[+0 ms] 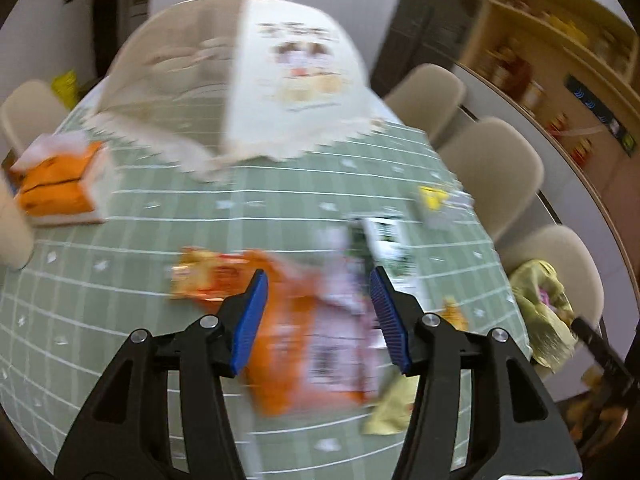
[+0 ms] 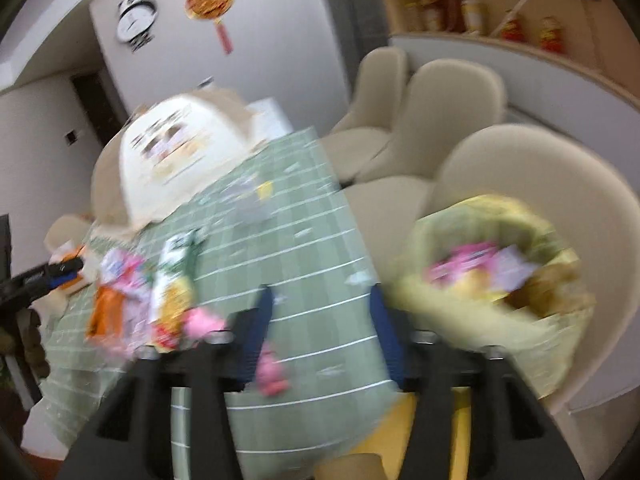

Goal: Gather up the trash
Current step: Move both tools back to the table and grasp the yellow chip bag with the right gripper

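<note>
i see the green grid tablecloth (image 1: 132, 312), 1 yellow-green trash bag (image 2: 476, 312) on the chair (image 2: 560, 184) off its right edge, 1 crumpled orange-pink wrapper (image 1: 316, 336) near the front edge. my left gripper (image 1: 318, 312) gapes over it, untouched; my right gripper (image 2: 320, 320) is wide, empty.

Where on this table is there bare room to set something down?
Bare green tablecloth lies between the tissue pack and the orange wrapper, and below the mesh food cover. The right edge is crowded with wrappers.
</note>
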Motion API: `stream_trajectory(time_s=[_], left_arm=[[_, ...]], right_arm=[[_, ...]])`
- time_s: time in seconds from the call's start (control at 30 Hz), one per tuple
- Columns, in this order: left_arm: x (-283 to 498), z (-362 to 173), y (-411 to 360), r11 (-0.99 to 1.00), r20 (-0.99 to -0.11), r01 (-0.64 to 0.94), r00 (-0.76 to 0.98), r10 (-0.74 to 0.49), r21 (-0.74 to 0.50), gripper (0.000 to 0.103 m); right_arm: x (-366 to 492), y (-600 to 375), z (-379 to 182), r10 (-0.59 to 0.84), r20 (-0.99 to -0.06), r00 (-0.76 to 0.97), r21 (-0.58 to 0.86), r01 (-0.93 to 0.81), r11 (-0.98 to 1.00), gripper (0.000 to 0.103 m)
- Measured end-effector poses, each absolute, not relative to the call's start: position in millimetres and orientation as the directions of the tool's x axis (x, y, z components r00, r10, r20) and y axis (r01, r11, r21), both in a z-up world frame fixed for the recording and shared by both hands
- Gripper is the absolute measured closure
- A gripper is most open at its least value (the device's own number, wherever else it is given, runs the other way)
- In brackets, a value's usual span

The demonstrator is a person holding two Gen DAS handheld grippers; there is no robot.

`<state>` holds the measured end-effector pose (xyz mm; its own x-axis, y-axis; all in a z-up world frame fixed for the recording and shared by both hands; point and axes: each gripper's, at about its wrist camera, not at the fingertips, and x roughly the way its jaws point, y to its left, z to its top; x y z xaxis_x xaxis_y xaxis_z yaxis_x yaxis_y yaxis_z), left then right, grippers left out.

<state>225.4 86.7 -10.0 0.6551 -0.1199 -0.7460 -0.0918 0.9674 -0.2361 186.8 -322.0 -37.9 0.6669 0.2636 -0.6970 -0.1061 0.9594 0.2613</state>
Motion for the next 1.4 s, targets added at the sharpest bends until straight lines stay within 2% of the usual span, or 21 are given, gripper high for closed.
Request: stream_trajectory(time_s=[0.13,0.33,0.57,0.6,0.63,0.7,0.73,1.0,1.13,1.2,1.27,1.3,1.33,1.4], left_arm=[[204.8,-22.6,134.8,0.958,-0.760,-0.136,0.641,-0.109,-0.252,0.052],[184.4,-48.7,164.4,0.962,-0.790,-0.114,0.599,-0.134,-0.250,0.052],[183.7,-61.8,160.0,0.950,-0.782,-0.010,0.570,-0.252,-0.313,0.052],[186.3,-62.6,158.7,0.946,-0.779,0.004,0.565,-0.270,-0.325,0.052],[192.1,-63.4,155.2,0.941,-0.775,0.023,0.560,-0.292,-0.338,0.052],[200.6,-65.1,148.5,0.935,-0.770,0.038,0.555,-0.314,-0.353,0.052],[203.2,-65.6,145.2,0.934,-0.770,0.039,0.554,-0.317,-0.356,0.052],[215.5,-75.8,151.8,0.920,-0.759,-0.001,0.566,-0.323,-0.393,0.052],[231.9,-68.9,162.3,0.943,-0.737,0.094,0.600,-0.310,-0.320,0.052],[250.7,-66.4,167.2,0.952,-0.732,0.165,0.609,-0.304,-0.258,0.052],[271.6,-71.7,173.5,0.958,-0.749,0.172,0.597,-0.287,-0.230,0.052],[280.8,-76.0,176.3,0.957,-0.758,0.173,0.585,-0.289,-0.232,0.052],[292.8,-84.2,179.1,0.958,-0.773,0.164,0.566,-0.287,-0.235,0.052],[303.9,-97.5,181.1,0.961,-0.799,0.142,0.535,-0.275,-0.237,0.052]], right_arm=[[191.3,-250.2,-56.6,0.347,-0.747,0.567,0.294,-0.186,0.938,0.054],[192.1,-176.9,-74.8,0.308,-0.796,0.521,0.211,-0.238,0.948,0.054],[207.2,-146.5,-92.6,0.313,-0.807,0.501,0.235,-0.215,0.948,0.055],[207.1,-146.5,-94.0,0.319,-0.809,0.493,0.244,-0.212,0.946,0.066],[205.9,-145.8,-94.8,0.327,-0.816,0.477,0.251,-0.216,0.943,0.086],[202.3,-148.6,-91.5,0.311,-0.822,0.477,0.238,-0.209,0.949,0.090],[198.0,-152.4,-87.0,0.297,-0.819,0.492,0.226,-0.200,0.953,0.094],[171.1,-169.4,-72.8,0.258,-0.810,0.527,0.214,-0.144,0.966,0.095],[165.0,-169.1,-74.8,0.270,-0.803,0.531,0.232,-0.140,0.963,0.095],[163.8,-169.1,-79.0,0.278,-0.797,0.537,0.249,-0.128,0.960,0.094],[164.2,-165.7,-82.4,0.273,-0.804,0.529,0.241,-0.130,0.962,0.090],[164.0,-163.3,-83.7,0.268,-0.807,0.526,0.232,-0.135,0.963,0.077],[163.6,-160.2,-84.1,0.273,-0.807,0.524,0.230,-0.147,0.962,0.059],[163.2,-155.7,-83.3,0.300,-0.800,0.519,0.246,-0.172,0.954,0.051]])
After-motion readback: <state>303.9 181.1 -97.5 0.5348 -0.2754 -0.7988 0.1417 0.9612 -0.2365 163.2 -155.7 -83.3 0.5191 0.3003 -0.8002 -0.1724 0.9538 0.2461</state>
